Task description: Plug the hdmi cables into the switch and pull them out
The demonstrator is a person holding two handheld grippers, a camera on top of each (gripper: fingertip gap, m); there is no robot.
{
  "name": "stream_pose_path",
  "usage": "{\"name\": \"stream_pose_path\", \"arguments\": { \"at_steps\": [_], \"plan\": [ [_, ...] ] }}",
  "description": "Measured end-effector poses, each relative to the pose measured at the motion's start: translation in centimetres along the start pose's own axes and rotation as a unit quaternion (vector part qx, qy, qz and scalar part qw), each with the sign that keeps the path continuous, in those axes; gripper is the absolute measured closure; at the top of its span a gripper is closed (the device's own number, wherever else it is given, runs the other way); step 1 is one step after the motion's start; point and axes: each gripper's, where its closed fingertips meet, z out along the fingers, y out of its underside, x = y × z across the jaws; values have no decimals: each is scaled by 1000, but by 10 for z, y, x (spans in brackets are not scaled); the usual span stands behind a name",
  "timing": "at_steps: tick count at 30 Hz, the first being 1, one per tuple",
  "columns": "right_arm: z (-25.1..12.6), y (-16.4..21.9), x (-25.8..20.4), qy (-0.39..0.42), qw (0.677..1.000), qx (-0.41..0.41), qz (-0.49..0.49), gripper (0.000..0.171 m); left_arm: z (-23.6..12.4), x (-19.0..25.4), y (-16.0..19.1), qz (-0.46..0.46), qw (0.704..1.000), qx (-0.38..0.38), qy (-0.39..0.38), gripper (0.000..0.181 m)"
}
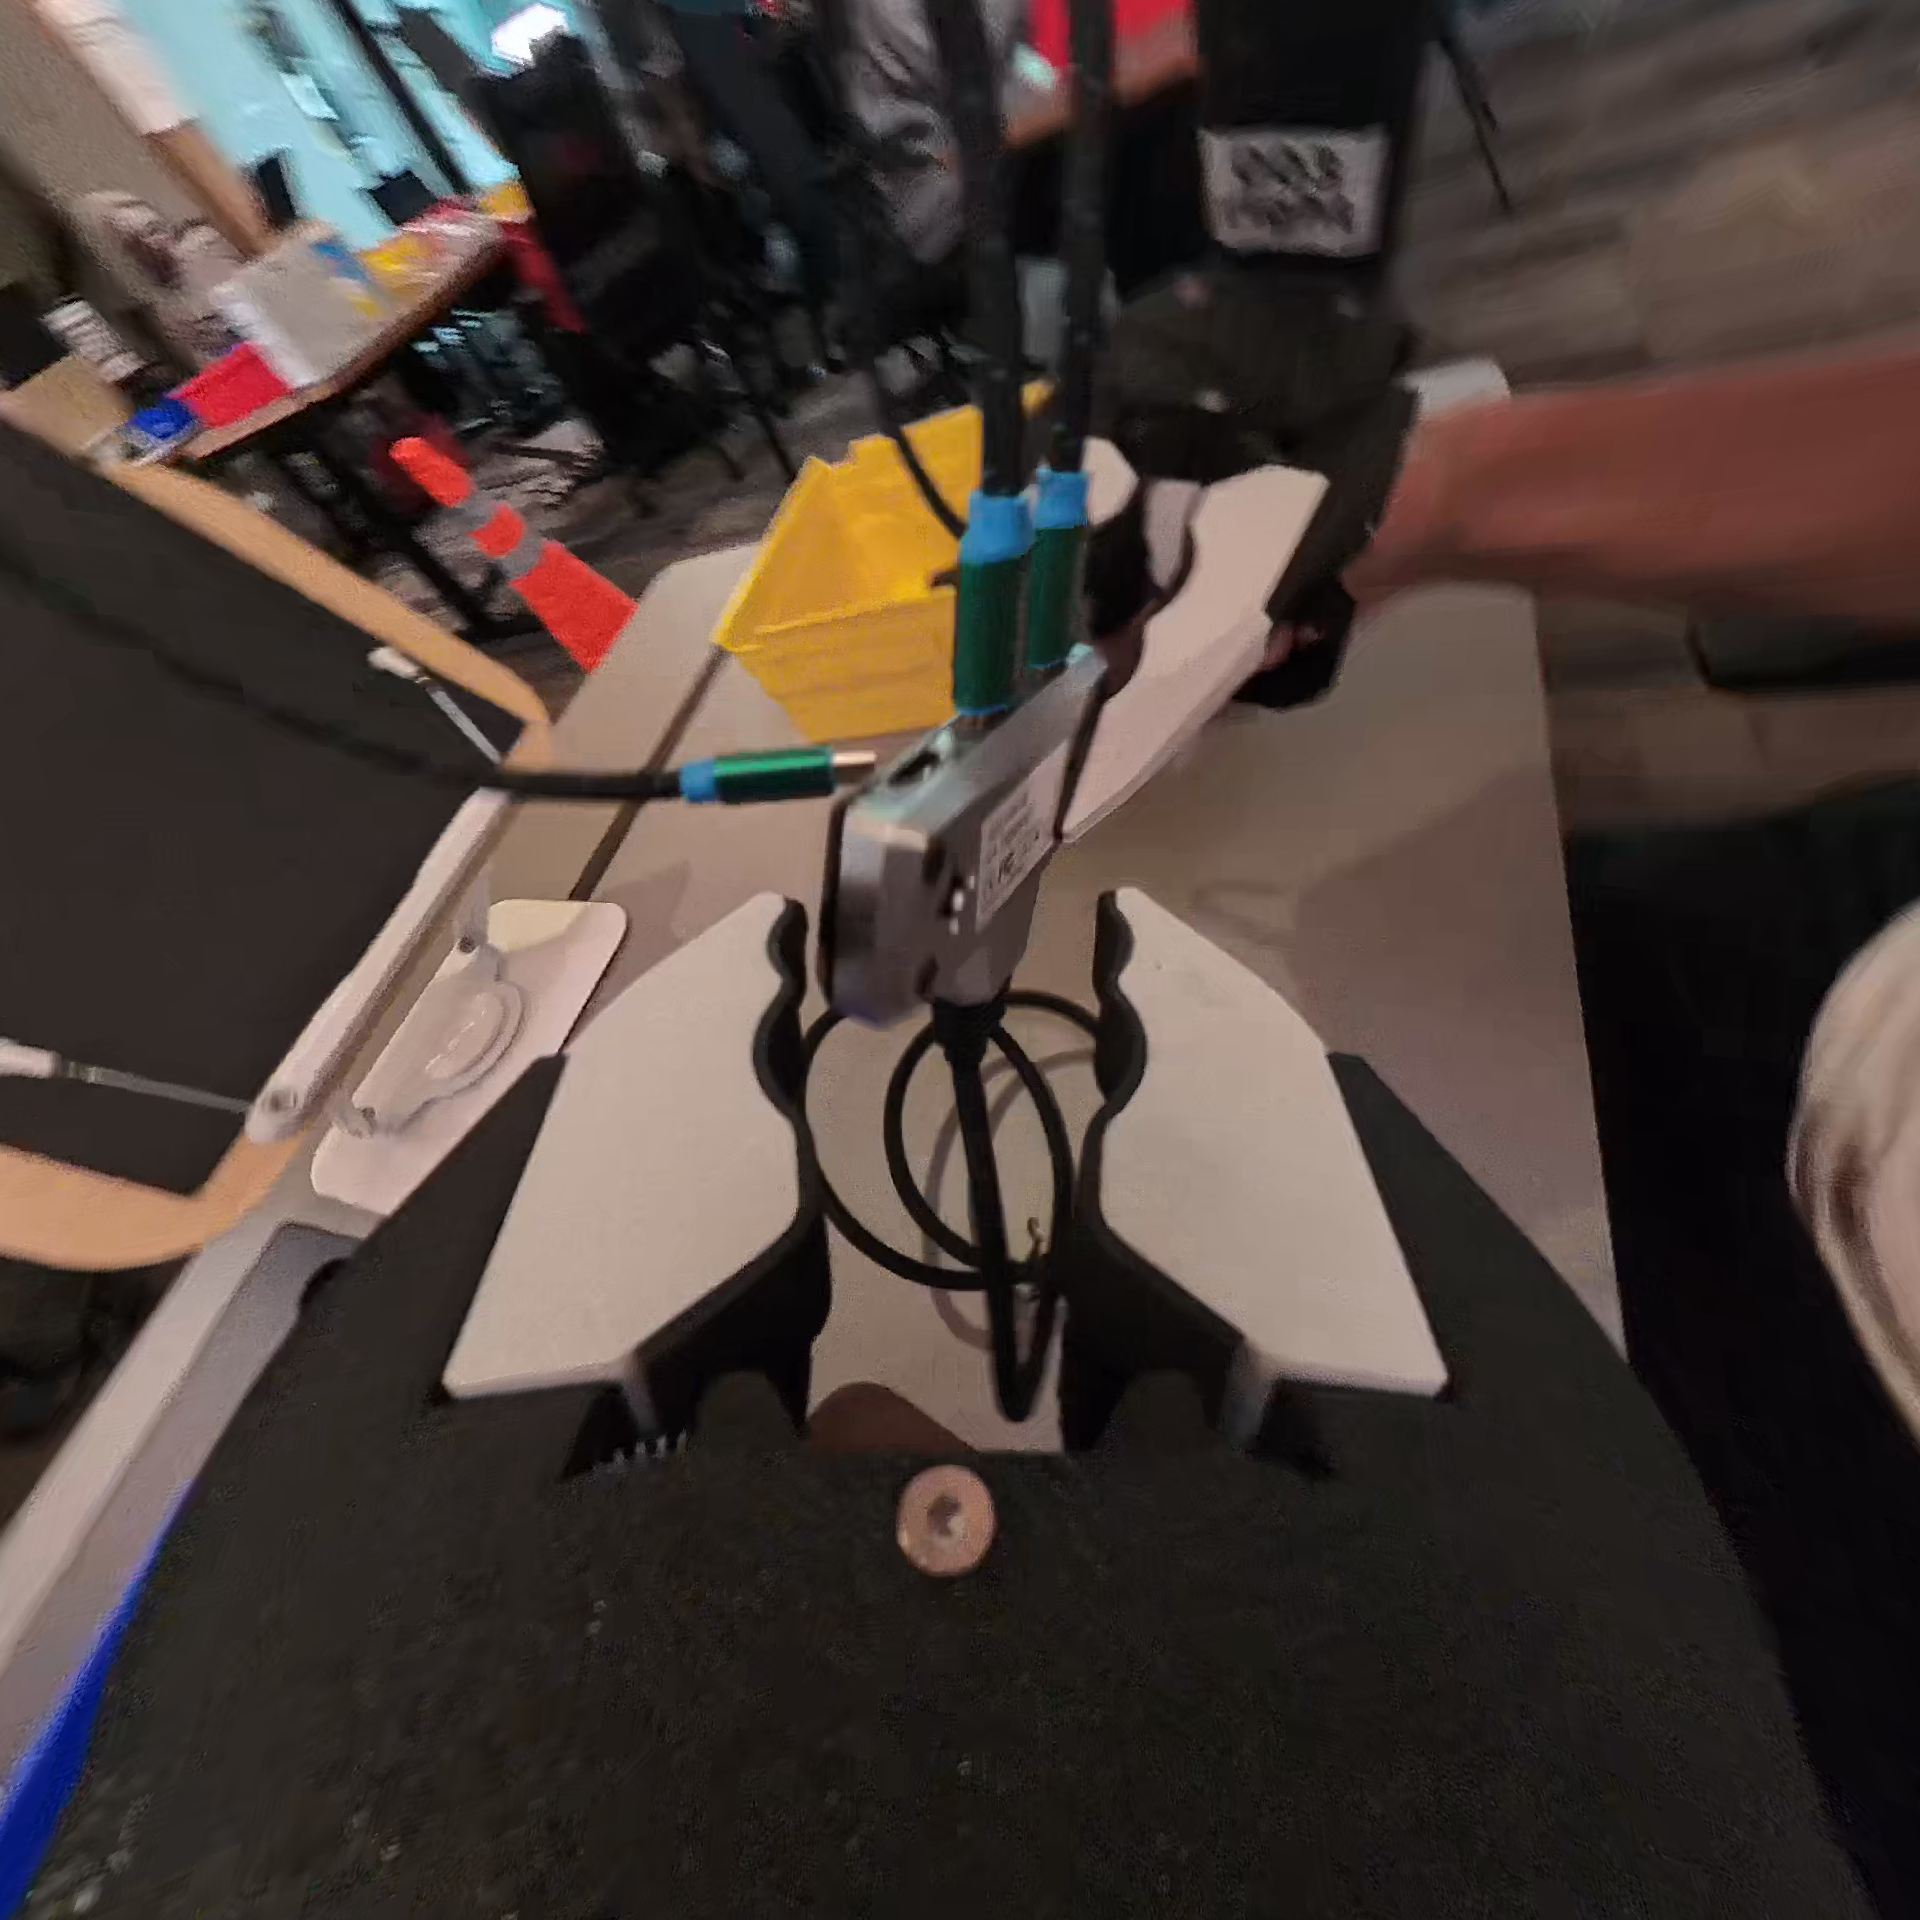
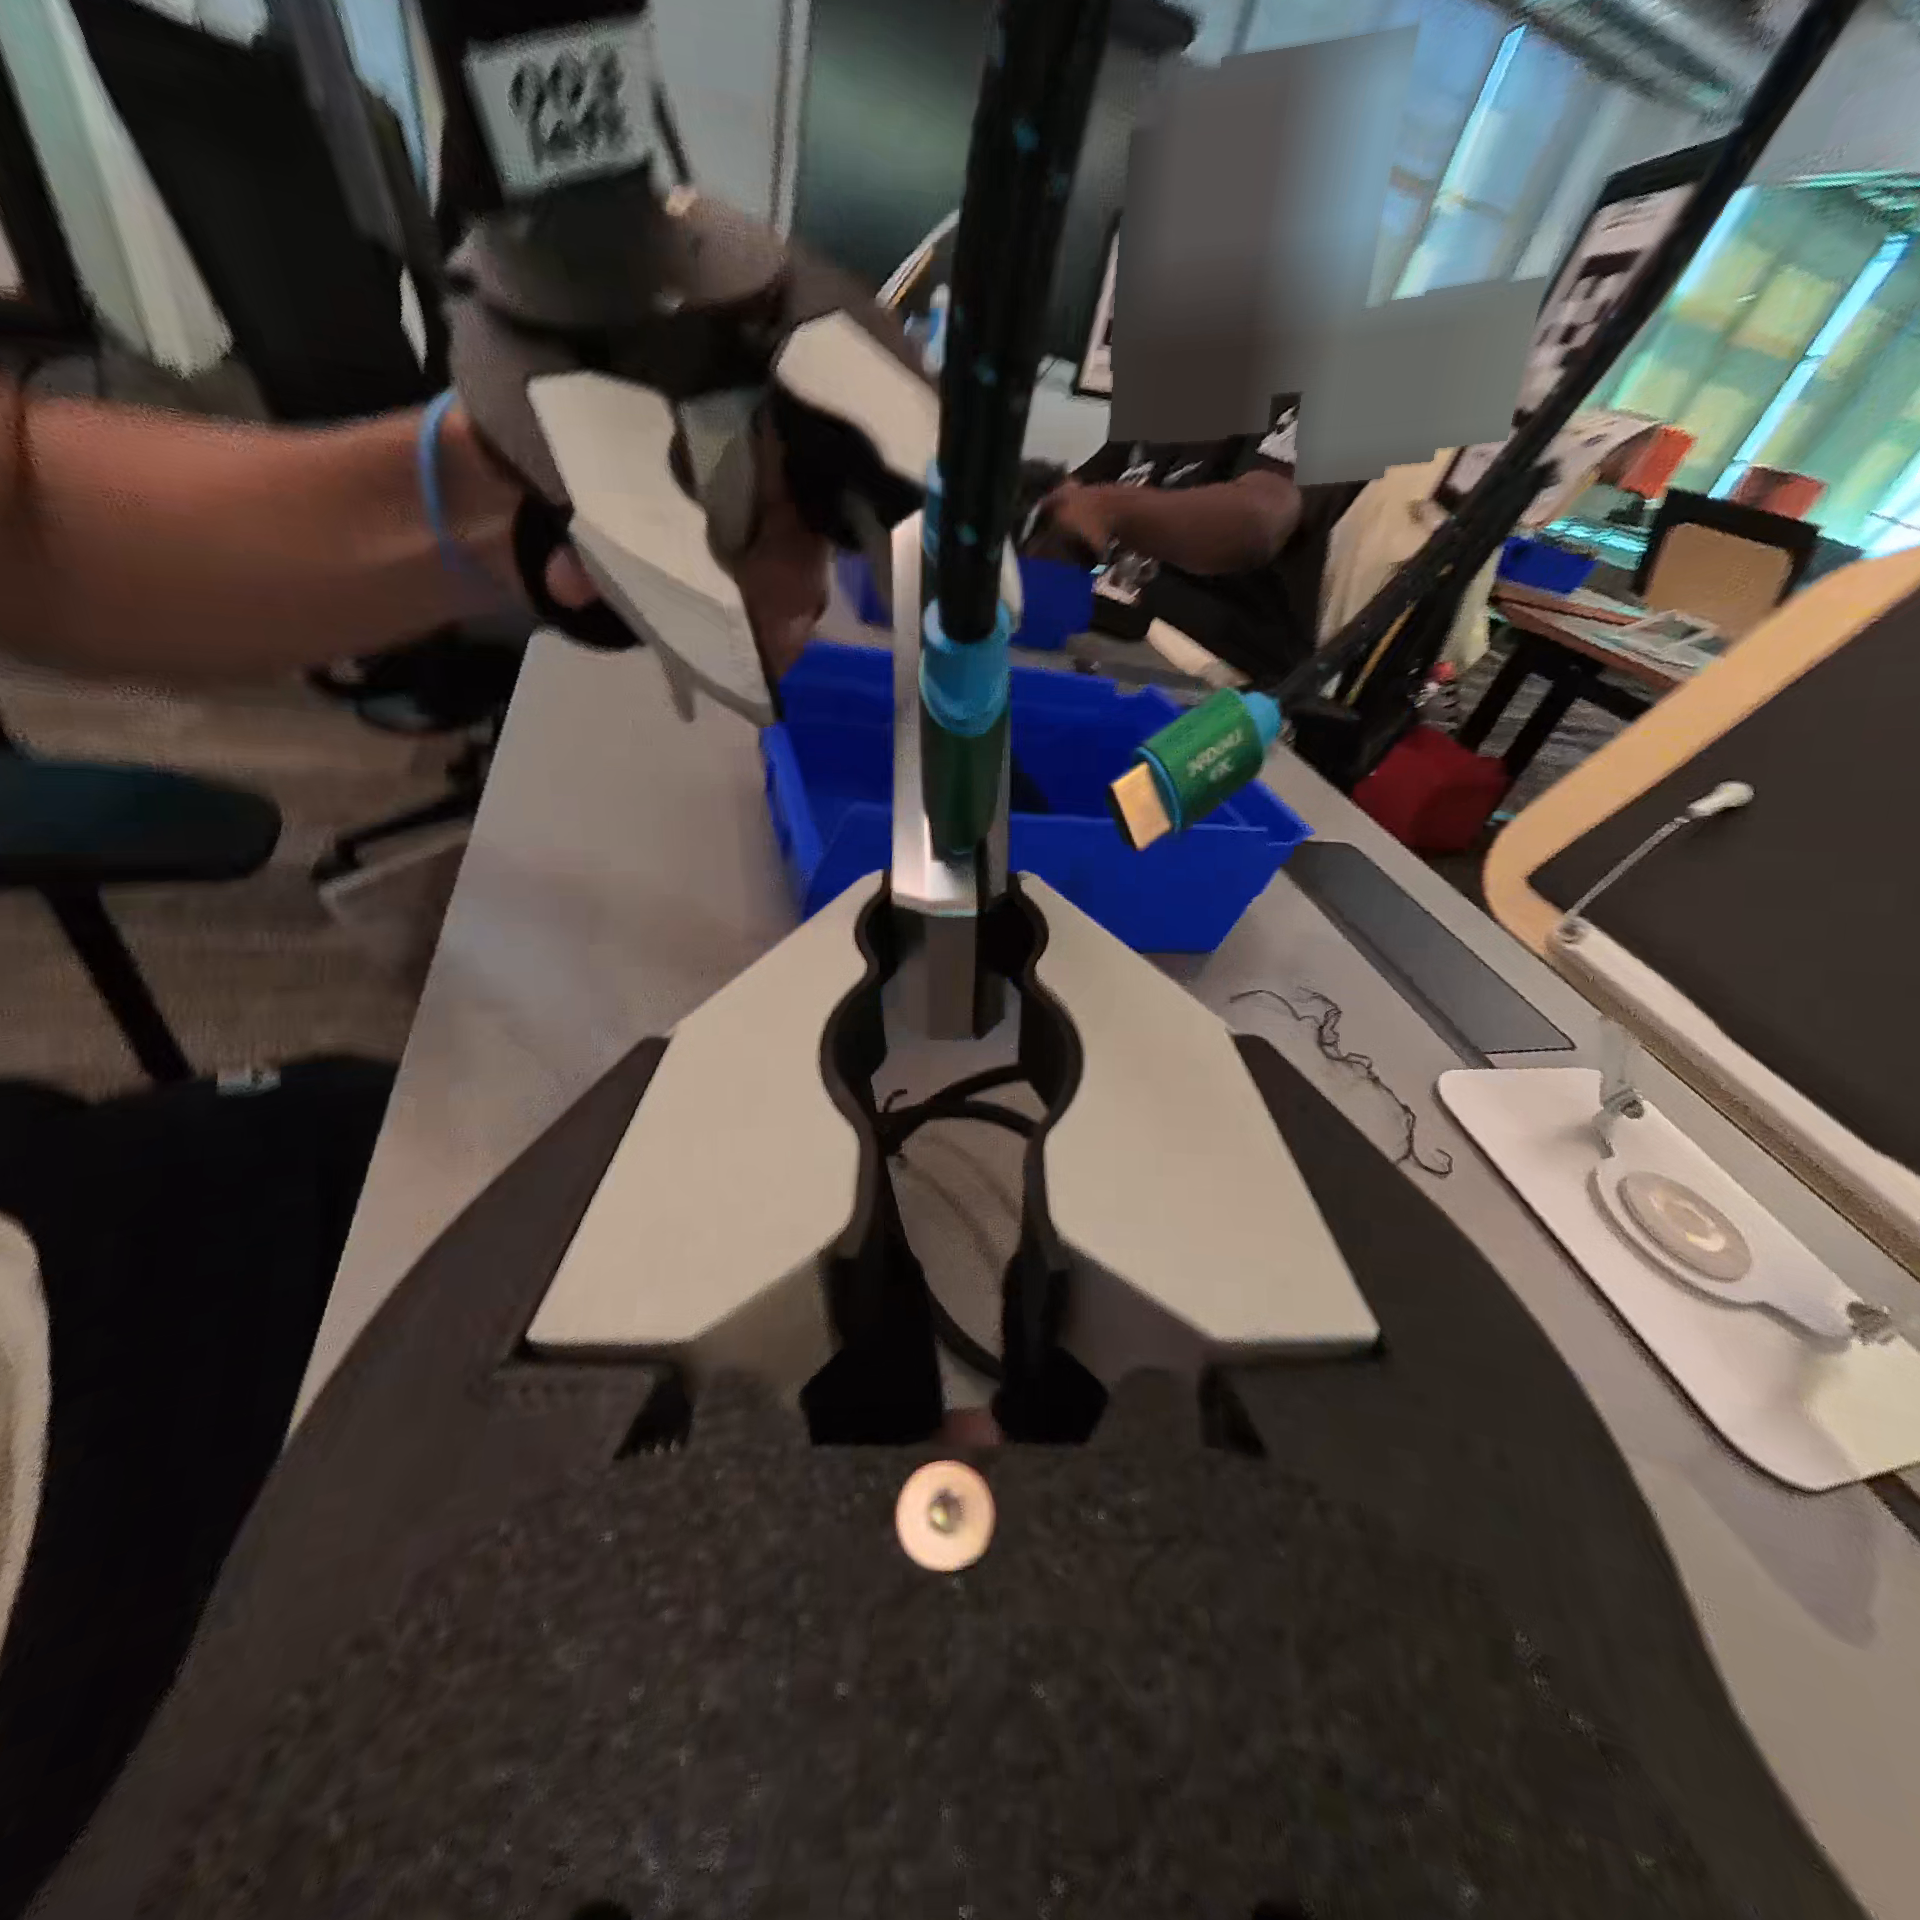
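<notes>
L wrist view, mid-left: loose plug (image 1: 774,774) hangs free, unplugged. Centre: L gripper (image 1: 951,940) wide, empty. Above it: switch (image 1: 961,831) w/ two plugs (image 1: 1023,592) in, clamped upper right by R gripper (image 1: 1117,707).

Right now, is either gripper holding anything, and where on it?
The right gripper grips the grey switch by its end, away from the two plugged cables. The left gripper is open, holding nothing.
</notes>
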Motion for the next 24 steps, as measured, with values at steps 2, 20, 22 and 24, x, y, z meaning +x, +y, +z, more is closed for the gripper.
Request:
{"name": "stream_pose_path", "arguments": {
  "at_steps": [2,20,22,24],
  "plan": [
    [8,7,-14,-26,999,-22,-25,153,3,11,3,58,997,-19,38,138],
    [25,26,-42,-76,991,-68,-83,153,23,38,32,103,990,-20,89,159],
    [25,30,-42,-73,990,-76,-94,153,25,39,35,95,991,-25,93,159],
    [25,30,-38,-64,992,-70,-87,153,27,34,36,92,992,-32,83,159]
  ]
}}
